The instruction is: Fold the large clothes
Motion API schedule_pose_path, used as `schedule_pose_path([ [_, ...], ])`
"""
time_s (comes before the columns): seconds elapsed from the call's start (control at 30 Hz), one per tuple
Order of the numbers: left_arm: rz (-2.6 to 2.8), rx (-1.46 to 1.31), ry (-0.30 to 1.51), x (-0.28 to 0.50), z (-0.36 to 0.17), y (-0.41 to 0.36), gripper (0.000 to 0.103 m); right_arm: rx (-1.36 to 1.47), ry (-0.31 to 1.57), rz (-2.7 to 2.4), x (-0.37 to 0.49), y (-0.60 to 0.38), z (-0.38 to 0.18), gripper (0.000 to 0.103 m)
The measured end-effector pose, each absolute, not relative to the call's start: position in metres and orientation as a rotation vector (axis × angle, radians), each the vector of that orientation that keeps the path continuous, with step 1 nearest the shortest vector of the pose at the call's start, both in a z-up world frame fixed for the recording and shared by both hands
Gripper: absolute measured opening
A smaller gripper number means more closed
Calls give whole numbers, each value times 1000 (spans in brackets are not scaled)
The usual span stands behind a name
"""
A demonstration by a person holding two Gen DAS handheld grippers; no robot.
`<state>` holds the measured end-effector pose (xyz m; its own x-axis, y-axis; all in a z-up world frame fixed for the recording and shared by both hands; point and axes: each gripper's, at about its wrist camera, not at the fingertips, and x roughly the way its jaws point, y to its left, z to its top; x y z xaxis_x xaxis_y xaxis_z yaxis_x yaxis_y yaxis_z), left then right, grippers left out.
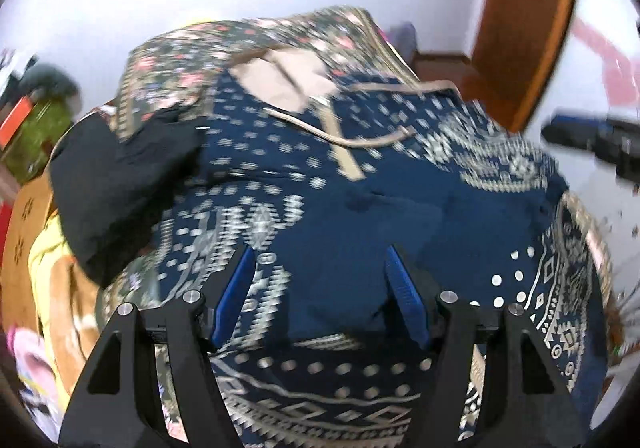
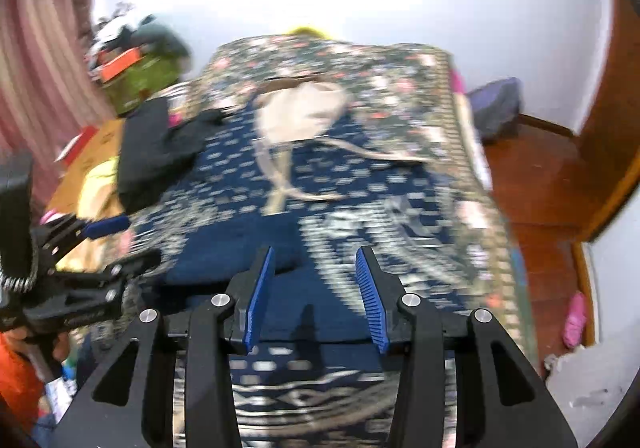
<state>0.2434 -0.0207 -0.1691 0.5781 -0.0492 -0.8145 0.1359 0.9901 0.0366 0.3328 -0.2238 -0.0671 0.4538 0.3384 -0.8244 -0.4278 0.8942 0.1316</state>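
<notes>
Hovering over navy patterned garment [image 1: 360, 207], left gripper [image 1: 320, 288] jaws apart, empty. Right gripper [image 2: 316, 292] jaws apart, nothing between. Garment spread flat on floral bedspread [image 2: 400, 71]; beige neckline toward far end. Black cloth [image 1: 120, 183] beside. No legible writing; blurred.

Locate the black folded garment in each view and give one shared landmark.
Left wrist view: black folded garment at left, on the navy patterned dress's edge.
Right wrist view: black folded garment at upper left, beside the dress.
Shared landmark: beige neck panel.
</notes>
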Motion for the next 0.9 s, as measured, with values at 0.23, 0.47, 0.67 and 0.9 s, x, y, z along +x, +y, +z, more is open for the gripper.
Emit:
schedule_pose_path([
  [0.23,-140,210,1020,263,-205,-62,64,-49,1087,395,357,-252,-101,38],
  [0.47,-173,143,1010,283,-202,-63,55,-37,1176,388,353,-258,-143,39],
  [0.67,-145,95,1025,307,-202,-51,14,-75,1141,386,345,-255,-143,42],
  [0.9,-56,-34,869,308,-148,12,9,-96,1151,379,345,-253,-143,42],
])
